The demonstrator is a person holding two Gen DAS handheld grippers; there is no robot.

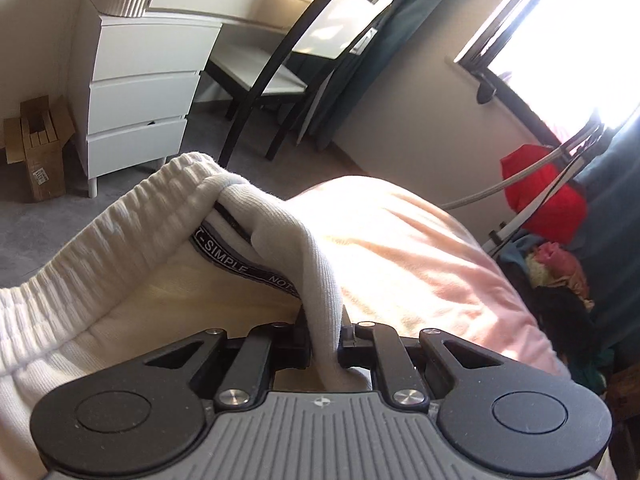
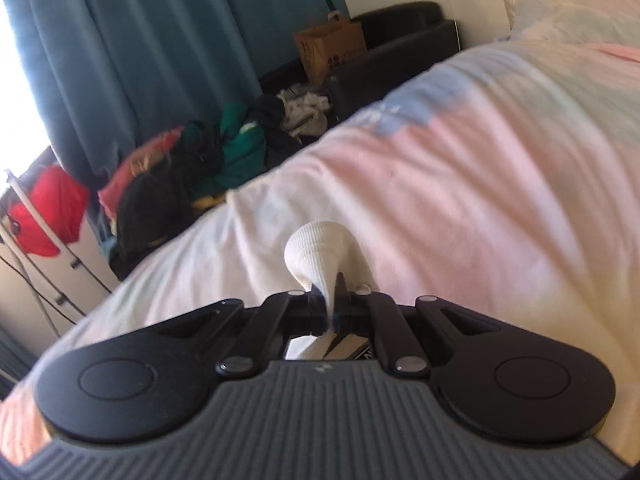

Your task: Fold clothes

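Observation:
A white knit garment (image 1: 120, 240) with a ribbed elastic waistband and a black printed inner band hangs lifted over the pink bed cover (image 1: 420, 248). My left gripper (image 1: 324, 328) is shut on a fold of its white ribbed fabric, which bunches between the jaws and drapes to the left. In the right wrist view, my right gripper (image 2: 330, 296) is shut on another white ribbed corner of the garment (image 2: 316, 252), which pokes up as a rounded lump above the pastel bed cover (image 2: 480, 184).
A white drawer unit (image 1: 140, 92), a chair (image 1: 304, 60) and a cardboard box (image 1: 38, 148) stand on the grey carpet. A heap of coloured clothes (image 2: 192, 168) lies beside the bed below teal curtains (image 2: 140, 48). A dark sofa holds a paper bag (image 2: 330, 50).

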